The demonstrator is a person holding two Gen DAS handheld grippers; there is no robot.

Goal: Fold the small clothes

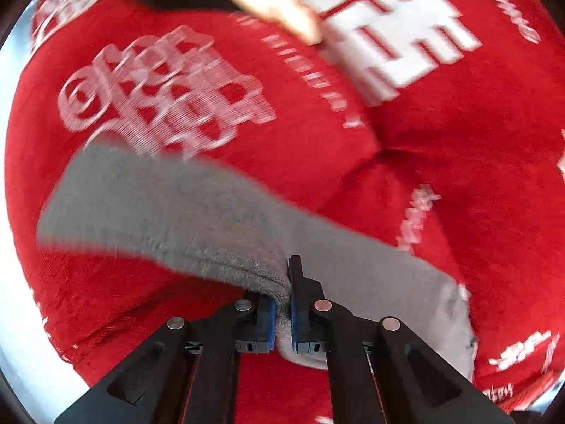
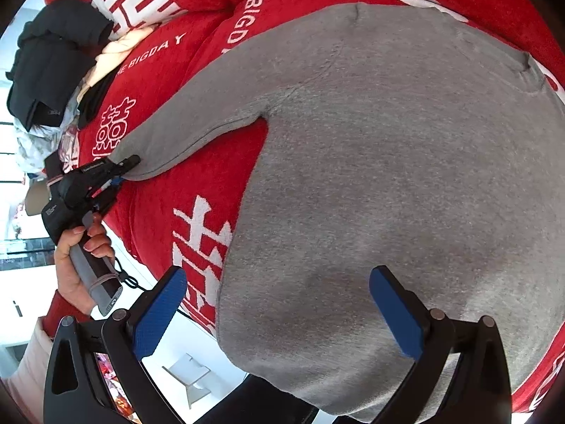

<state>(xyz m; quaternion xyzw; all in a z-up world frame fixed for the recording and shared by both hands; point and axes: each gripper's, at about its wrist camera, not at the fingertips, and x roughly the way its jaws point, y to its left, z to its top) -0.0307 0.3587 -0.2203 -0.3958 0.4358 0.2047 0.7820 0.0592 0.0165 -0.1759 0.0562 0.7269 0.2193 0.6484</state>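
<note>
Item: grey garment (image 2: pixel 370 176), spread on red blanket (image 2: pixel 212 113). Left gripper (image 1: pixel 282 312) clenched on its sleeve (image 1: pixel 159 212) end. Right gripper (image 2: pixel 279 314) gapes above the body, apparently clear. Risk: thin pinch slips, sleeve drops mid-fold.

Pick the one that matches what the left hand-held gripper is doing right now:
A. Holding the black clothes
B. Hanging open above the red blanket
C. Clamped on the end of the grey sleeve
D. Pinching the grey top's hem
C: the left hand-held gripper has its blue pads shut on the grey sleeve end, as the right wrist view also shows.
</note>
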